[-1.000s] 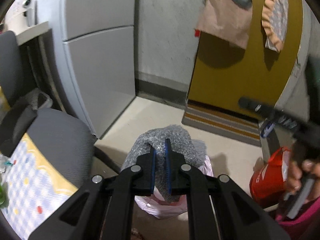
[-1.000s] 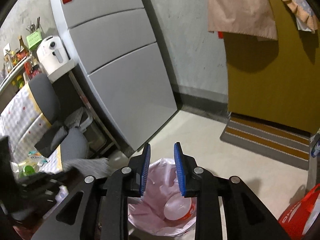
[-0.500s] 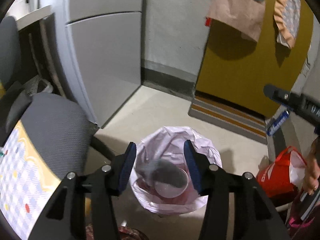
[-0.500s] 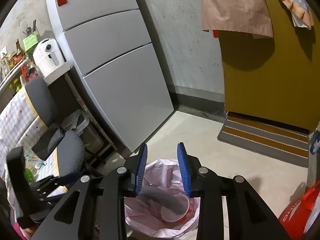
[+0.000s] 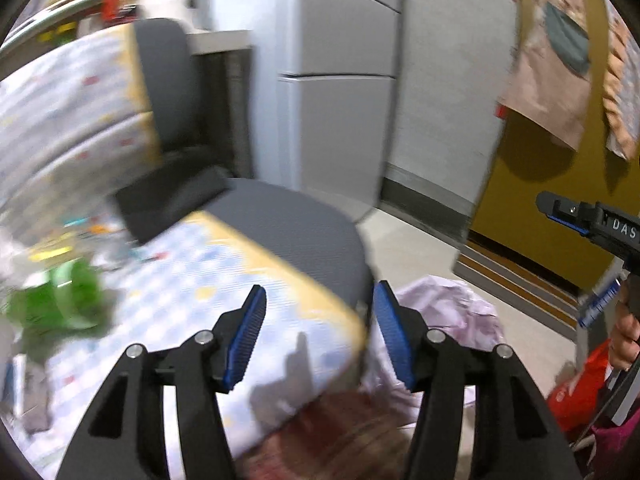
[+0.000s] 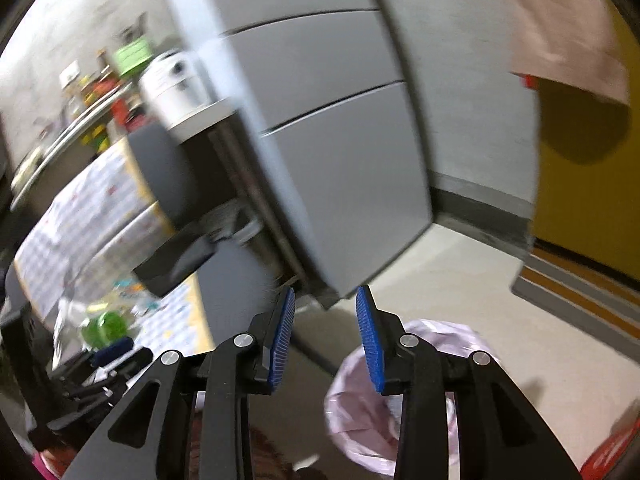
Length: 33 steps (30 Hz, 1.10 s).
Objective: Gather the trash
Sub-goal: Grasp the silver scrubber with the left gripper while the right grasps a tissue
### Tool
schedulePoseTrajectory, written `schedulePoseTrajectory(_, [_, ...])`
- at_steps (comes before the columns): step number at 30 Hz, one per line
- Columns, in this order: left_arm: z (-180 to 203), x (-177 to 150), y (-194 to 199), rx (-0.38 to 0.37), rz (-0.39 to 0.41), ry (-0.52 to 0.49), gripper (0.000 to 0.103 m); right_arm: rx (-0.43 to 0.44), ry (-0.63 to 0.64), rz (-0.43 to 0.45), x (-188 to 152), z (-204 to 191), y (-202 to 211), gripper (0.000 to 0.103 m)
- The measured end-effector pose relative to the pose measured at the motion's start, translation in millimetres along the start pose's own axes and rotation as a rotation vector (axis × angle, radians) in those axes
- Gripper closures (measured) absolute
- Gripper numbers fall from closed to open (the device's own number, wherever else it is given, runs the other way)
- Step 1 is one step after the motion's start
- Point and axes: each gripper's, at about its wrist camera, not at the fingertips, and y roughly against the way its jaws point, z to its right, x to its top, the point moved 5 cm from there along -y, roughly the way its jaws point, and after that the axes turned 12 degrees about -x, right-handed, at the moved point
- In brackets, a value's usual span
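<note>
My left gripper (image 5: 318, 332) hovers over the corner of the checked tablecloth (image 5: 200, 300), its jaws opening with nothing between them. Blurred litter lies on the cloth to the left, including a green plastic piece (image 5: 60, 300). The pink-lined trash bin (image 5: 448, 312) stands on the floor just right of the gripper. In the right wrist view my right gripper (image 6: 326, 340) is open and empty above the floor, with the bin (image 6: 400, 400) below its right finger and the green piece (image 6: 106, 326) at the far left. What lies inside the bin is hidden.
A grey office chair (image 5: 288, 224) stands between table and bin, with a grey fridge (image 5: 340, 80) behind it. A yellow door (image 5: 520, 200) and striped mat (image 6: 580, 292) are at right. A red bag (image 5: 576, 392) sits beside a person's hand (image 5: 624, 336).
The left gripper let go of a grey cloth, which fell into the bin. Both grippers then swung left from the bin toward the table, and the left jaws spread wider.
</note>
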Motion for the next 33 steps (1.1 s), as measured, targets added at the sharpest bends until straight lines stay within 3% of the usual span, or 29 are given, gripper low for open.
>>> schedulePoseTrajectory(4, [-44.2,-6.9,38.4,0.109,0.035,0.065,0.047,0.081,0.090,-0.020,1.0,-55.8,-6.2,0.067])
schedulePoseTrajectory(12, [-131.0,-36.3,117.4,0.338,0.089,0.220,0.038,0.240,0.292,-0.036,-7.0,-172.6,-10.7,0.050])
schedulePoseTrajectory(22, [-218.4,-84.4,214.6,0.624,0.125,0.381,0.037,0.411,0.474,-0.039,-29.7,-290.3,12.0,0.048])
schedulePoseTrajectory(29, [-257.3,-105.5,236.1,0.623,0.156,0.497,0.037,0.534,0.615,-0.015,-53.2,-371.8,40.7,0.052])
schedulePoseTrajectory(33, [-263.4,-108.9,237.4,0.604,0.160,0.497,0.037,0.532,0.659,-0.010,-56.2,-404.7,30.6,0.053])
